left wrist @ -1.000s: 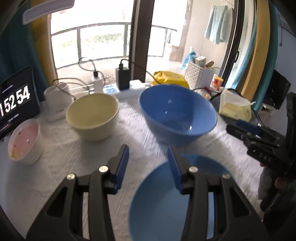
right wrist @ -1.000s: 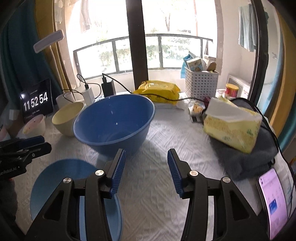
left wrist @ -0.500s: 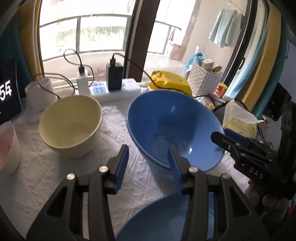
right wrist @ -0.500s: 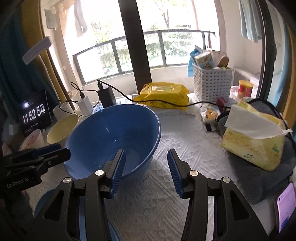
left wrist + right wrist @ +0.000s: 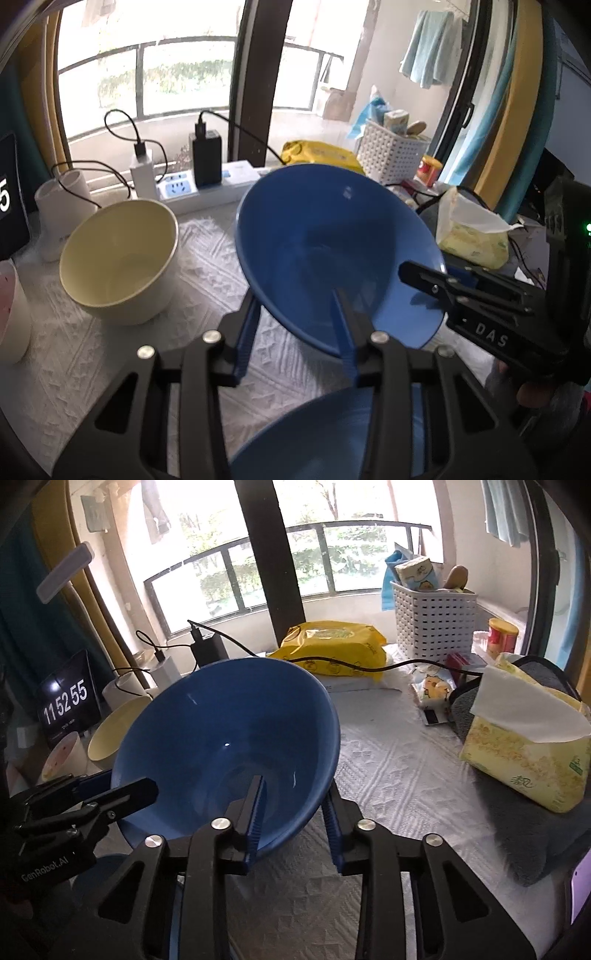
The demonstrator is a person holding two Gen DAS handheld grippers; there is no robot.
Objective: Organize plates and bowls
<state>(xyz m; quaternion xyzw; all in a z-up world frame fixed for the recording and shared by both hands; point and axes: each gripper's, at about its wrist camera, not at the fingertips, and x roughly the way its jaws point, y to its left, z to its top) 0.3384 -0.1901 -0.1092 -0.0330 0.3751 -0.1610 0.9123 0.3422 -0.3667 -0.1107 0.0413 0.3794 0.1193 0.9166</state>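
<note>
Near the middle of the white-clothed table [image 5: 388, 775], the large blue bowl [image 5: 332, 251] tips up toward the cameras, caught between two grippers. Left gripper [image 5: 295, 332] and right gripper [image 5: 295, 812] each straddle a rim wall, one finger inside, one outside, jaws narrow and closing on it, probably to share its width. A blue plate [image 5: 332, 435] waits below; the cream bowl [image 5: 118, 258] sits leftward.

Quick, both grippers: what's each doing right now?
Left gripper: closing over the big blue bowl's near rim.
Right gripper: closing over the same bowl's opposite rim.
</note>
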